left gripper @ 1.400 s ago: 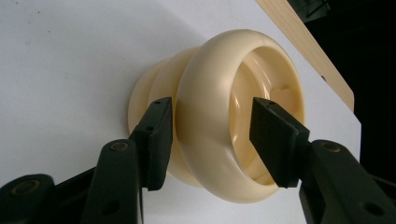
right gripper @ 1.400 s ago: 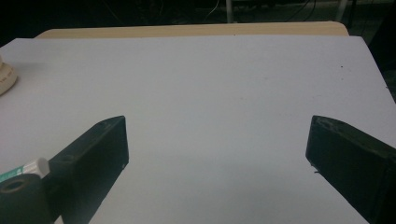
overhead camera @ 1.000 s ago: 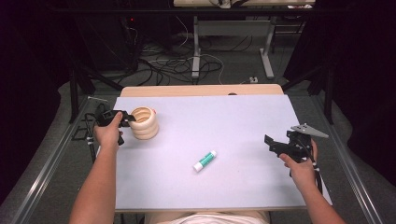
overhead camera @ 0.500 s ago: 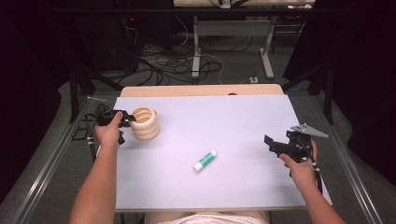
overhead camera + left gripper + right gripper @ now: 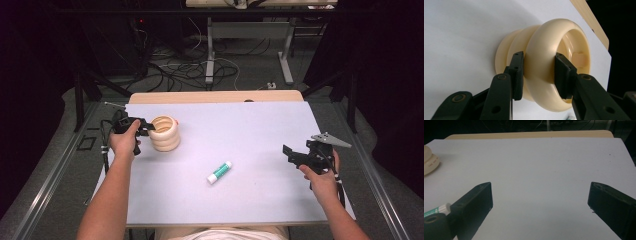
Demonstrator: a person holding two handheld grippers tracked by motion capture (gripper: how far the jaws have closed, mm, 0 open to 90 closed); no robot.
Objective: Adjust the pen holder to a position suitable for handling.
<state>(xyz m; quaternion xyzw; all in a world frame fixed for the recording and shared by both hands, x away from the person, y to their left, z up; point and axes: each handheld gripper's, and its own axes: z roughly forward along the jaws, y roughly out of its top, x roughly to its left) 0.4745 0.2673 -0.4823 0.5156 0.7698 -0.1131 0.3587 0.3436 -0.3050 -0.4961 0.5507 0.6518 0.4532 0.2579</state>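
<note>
A cream, ribbed, ring-shaped pot (image 5: 165, 133) stands at the left of the white table sheet (image 5: 250, 125). My left gripper (image 5: 148, 127) is shut on its top rim. In the left gripper view one pad (image 5: 517, 72) presses the outside of the pot (image 5: 541, 62) and the other sits inside the rim. A white glue stick with a green label (image 5: 220, 172) lies on the sheet near the middle. My right gripper (image 5: 290, 154) hovers at the right edge, open and holding nothing. In the right gripper view its jaws (image 5: 540, 195) stand wide apart, with the glue stick (image 5: 436, 209) low at the left.
A wooden table edge (image 5: 215, 96) runs along the far side of the sheet. Beyond it lie floor cables (image 5: 200, 65) and metal table legs. Metal rails flank the table on both sides.
</note>
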